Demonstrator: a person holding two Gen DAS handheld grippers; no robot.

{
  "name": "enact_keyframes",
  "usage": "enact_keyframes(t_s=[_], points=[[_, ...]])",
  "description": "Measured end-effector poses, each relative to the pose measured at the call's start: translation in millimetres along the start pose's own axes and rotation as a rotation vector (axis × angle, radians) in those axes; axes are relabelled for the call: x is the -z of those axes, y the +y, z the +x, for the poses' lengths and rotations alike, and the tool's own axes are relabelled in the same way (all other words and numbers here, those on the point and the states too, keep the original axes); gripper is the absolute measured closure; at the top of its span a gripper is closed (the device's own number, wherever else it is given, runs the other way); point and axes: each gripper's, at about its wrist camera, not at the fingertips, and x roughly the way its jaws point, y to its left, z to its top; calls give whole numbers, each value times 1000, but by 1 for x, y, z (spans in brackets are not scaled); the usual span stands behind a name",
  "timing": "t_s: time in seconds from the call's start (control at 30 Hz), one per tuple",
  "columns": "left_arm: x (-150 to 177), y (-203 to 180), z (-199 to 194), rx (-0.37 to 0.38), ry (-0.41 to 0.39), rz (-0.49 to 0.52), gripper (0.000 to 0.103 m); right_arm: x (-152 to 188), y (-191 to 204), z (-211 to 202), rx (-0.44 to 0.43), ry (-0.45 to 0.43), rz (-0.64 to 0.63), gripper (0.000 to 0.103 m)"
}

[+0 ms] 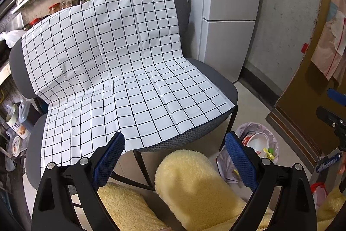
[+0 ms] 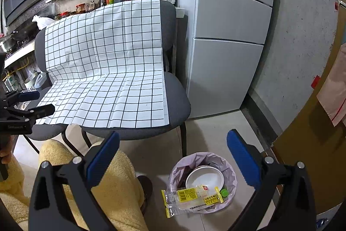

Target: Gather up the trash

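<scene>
A small bin [image 2: 231, 174] lined with a pale bag stands on the floor right of the chair. In it lie a white paper bowl [image 2: 204, 179], a green cap [image 2: 224, 192] and a clear yellow-printed wrapper [image 2: 192, 198] that hangs over its front rim. The bin also shows in the left wrist view [image 1: 273, 138]. My right gripper [image 2: 173, 140] is open and empty above and left of the bin. My left gripper [image 1: 175, 140] is open and empty over the chair's front edge. The left gripper also shows at the left edge of the right wrist view [image 2: 36, 102].
A grey chair [image 1: 216, 79] draped with a white grid-patterned sheet [image 1: 121, 57] fills the middle. A white fridge [image 2: 229, 36] stands behind it on the right. A brown door [image 2: 313, 155] is at far right. My yellow fleece-clad legs [image 1: 194, 187] are below the grippers.
</scene>
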Motion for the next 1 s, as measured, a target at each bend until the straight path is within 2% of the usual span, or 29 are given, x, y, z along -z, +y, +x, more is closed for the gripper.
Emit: enact_keyframes(t_s=[0.77, 0.9, 1.0], points=[[1, 4, 5, 11, -7, -8, 10, -1, -3, 13, -19, 23, -16, 6], [3, 23, 21, -52, 19, -59, 10, -8, 11, 39, -95, 54, -31, 6], [12, 55, 41, -91, 52, -133, 10, -14, 34, 72, -175, 100, -57, 6]])
